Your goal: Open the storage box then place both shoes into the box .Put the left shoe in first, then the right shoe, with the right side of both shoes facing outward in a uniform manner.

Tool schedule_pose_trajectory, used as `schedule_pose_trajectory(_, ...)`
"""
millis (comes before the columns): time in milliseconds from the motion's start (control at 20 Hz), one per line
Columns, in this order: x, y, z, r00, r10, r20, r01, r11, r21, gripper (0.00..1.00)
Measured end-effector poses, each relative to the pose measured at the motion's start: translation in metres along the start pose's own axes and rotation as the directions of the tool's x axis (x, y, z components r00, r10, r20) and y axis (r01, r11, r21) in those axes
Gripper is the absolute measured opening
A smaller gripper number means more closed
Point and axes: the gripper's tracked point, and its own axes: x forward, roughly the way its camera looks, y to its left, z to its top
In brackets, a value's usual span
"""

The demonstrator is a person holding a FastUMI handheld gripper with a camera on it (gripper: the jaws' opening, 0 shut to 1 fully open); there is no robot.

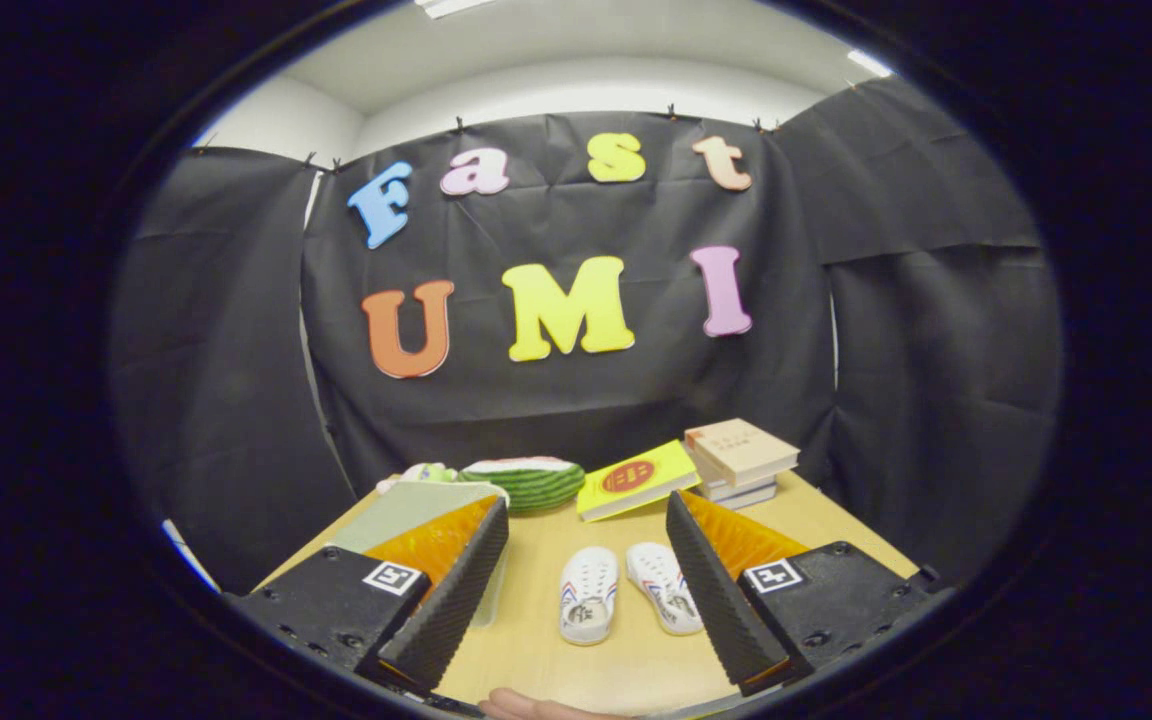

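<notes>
The gripper [586,590] hangs wide and empty above the worktop's [536,660] near edge, framing both shoes [626,592], likely surveying before tackling the storage box [416,510].

- The claw [586,590] has two long, wedge-shaped fingers [451,590] that widen toward their bases and narrow toward their tips.
- The inner face of each finger is ribbed, with fine ridges running across its whole length.
- The outer side of each finger is a slanted, glossy panel with a faint grid texture.
- Each finger sits on a blocky, matte black mount [331,605] with rounded corners.
- Each mount carries a small square black-and-white marker [394,577] near the finger base.
- Several dark recessed screws dot the mounts' top faces.
- The two fingers stand apart, splayed wider toward the tips.
</notes>
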Motion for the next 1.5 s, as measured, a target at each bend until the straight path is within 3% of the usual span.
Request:
schedule_pose_trajectory(200, 0.057, 0.015, -0.034, 0.968, 0.165, -0.188, -0.134, 0.977, 0.166, 1.0)
schedule_pose_trajectory(350, 0.107, 0.018, -0.053, 0.919, 0.259, -0.296, -0.159, 0.933, 0.321, 0.99)
schedule_pose_trajectory(500, 0.152, 0.016, -0.069, 0.875, 0.311, -0.371, -0.157, 0.907, 0.39, 1.0)
schedule_pose_trajectory(600, 0.176, 0.021, -0.077, 0.838, 0.382, -0.389, -0.185, 0.87, 0.457, 0.99)
schedule_pose_trajectory(700, 0.195, 0.031, -0.087, 0.772, 0.48, -0.417, -0.224, 0.82, 0.527, 0.98)
schedule_pose_trajectory(850, 0.209, 0.05, -0.104, 0.639, 0.617, -0.46, -0.252, 0.733, 0.632, 0.96)
schedule_pose_trajectory(1050, 0.227, 0.071, -0.121, 0.506, 0.712, -0.487, -0.267, 0.666, 0.697, 0.87)
schedule_pose_trajectory(1150, 0.235, 0.089, -0.123, 0.437, 0.78, -0.448, -0.271, 0.588, 0.762, 0.83)
schedule_pose_trajectory(1300, 0.249, 0.097, -0.13, 0.406, 0.819, -0.405, -0.25, 0.526, 0.813, 0.72)
schedule_pose_trajectory(1450, 0.246, 0.109, -0.135, 0.346, 0.856, -0.385, -0.242, 0.477, 0.845, 0.41)
schedule_pose_trajectory(1500, 0.246, 0.108, -0.136, 0.348, 0.861, -0.371, -0.237, 0.463, 0.854, 0.31)
